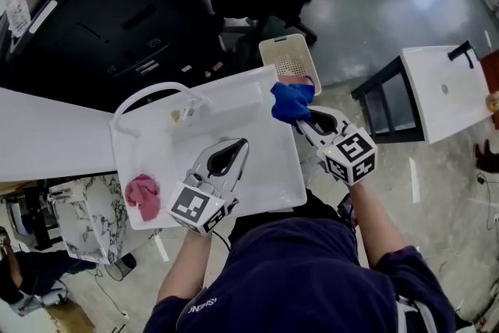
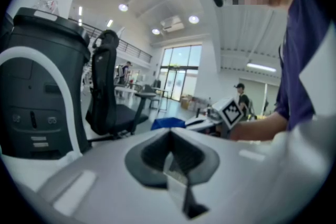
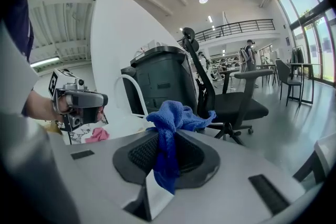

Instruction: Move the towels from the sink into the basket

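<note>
White sink (image 1: 156,144), crumpled pink towel (image 1: 143,195) inside, bunched blue towel (image 1: 292,101) in right gripper (image 1: 304,118)

The left hand-held gripper (image 2: 170,138) has its two jaws pressed together, with nothing between them. Just past it, a blue towel (image 2: 167,124) sticks out from the tip of the right hand-held gripper (image 2: 193,123), which comes in from the right on a person's arm (image 2: 257,131). A black office chair (image 2: 111,102) stands behind. A big black machine (image 2: 42,76) is on the left.
</note>
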Demonstrator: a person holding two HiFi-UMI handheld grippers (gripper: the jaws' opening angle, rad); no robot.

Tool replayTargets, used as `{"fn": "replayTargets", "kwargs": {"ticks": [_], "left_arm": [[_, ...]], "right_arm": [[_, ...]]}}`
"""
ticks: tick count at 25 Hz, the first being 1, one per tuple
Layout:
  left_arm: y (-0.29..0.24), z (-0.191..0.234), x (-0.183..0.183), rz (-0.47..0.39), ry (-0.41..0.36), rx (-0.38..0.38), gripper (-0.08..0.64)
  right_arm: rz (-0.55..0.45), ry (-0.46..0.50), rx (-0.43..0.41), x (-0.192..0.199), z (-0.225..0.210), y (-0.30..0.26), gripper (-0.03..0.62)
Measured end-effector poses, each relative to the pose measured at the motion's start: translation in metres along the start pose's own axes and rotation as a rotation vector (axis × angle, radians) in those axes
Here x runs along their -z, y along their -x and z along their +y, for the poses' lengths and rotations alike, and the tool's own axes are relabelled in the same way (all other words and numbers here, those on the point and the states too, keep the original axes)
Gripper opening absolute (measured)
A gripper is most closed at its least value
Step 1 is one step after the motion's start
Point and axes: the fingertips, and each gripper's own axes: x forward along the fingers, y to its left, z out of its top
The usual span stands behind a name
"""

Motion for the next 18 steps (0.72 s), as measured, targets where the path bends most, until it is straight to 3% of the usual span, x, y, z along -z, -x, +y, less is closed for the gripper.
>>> {"fn": "replayTargets", "kwargs": {"ticks": [18], "left_arm": [[-0.099, 0.008, -0.005, 0.051, 0.035, -0.064, 0.003]], "right_arm": [[0.038, -0.025, -0.032, 0.004, -0.121, -0.027, 0.069]]}}
